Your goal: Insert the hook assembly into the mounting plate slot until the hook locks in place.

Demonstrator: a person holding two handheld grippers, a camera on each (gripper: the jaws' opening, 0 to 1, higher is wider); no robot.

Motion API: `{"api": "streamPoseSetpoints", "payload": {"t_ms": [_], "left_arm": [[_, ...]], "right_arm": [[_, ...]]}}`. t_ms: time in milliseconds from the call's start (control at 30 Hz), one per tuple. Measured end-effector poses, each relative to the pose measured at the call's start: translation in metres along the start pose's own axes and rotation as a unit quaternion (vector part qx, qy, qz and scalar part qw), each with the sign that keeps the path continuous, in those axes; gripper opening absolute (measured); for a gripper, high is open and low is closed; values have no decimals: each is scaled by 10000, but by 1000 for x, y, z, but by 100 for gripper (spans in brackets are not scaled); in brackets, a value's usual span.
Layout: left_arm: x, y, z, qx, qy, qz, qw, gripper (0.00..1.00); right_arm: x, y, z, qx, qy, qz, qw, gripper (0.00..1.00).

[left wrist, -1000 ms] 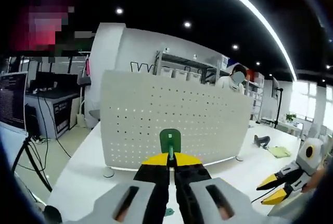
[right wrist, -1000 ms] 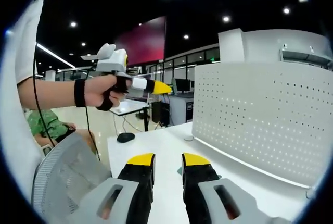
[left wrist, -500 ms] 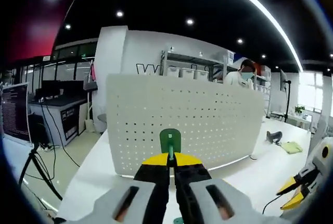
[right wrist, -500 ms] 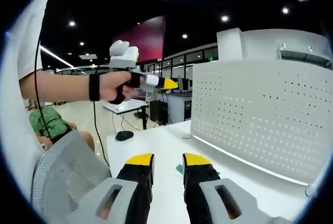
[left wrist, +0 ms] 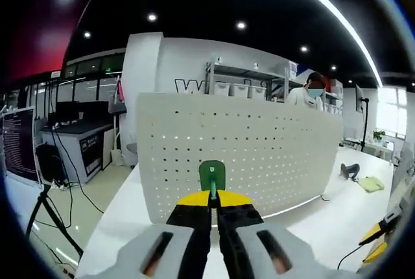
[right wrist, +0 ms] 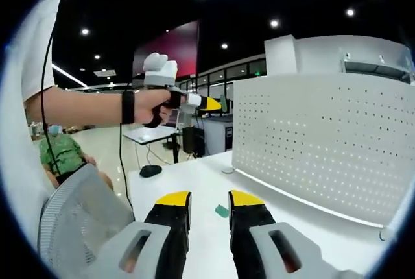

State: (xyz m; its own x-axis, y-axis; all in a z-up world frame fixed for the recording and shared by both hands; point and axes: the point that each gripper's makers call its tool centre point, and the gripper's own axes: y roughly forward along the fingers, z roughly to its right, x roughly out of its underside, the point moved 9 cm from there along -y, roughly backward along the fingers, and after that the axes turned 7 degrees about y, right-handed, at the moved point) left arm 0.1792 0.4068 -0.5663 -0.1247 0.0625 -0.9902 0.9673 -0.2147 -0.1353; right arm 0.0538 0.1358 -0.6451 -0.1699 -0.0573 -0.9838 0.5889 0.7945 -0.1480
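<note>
left gripper view: left hand-held gripper (left wrist: pixel 213 196) clamped on green hook (left wrist: pixel 212 176), held up w/ white perforated plate (left wrist: pixel 240 159) beyond; plate looms larger vs 1 s ago, approach underway, not inserted.
right gripper view: right hand-held gripper (right wrist: pixel 209 199) parted, empty, over table (right wrist: pixel 194 181); left one now nearer plate's left edge.

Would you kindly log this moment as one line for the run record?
left tongs: shut on hook | hook: held up facing pegboard, not inserted | right tongs: open, empty, above table
</note>
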Motion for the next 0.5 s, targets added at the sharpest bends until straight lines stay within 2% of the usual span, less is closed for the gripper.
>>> {"api": "streamPoseSetpoints", "payload": {"t_ms": [100, 133, 233, 500], "left_arm": [[-4, 2, -2, 12, -60, 162, 9999, 2], [-6, 4, -4, -23, 40, 150, 9999, 2], [-9, 9, -7, -16, -38, 165, 9999, 2], [-17, 20, -16, -104, 94, 145, 9998, 2]], "right_arm": [[1, -1, -1, 5, 11, -2, 10000, 22], [1, -2, -1, 6, 11, -4, 10000, 22], [1, -3, 1, 68, 34, 5, 10000, 22], [0, -6, 3, 161, 65, 41, 9998, 22]]}}
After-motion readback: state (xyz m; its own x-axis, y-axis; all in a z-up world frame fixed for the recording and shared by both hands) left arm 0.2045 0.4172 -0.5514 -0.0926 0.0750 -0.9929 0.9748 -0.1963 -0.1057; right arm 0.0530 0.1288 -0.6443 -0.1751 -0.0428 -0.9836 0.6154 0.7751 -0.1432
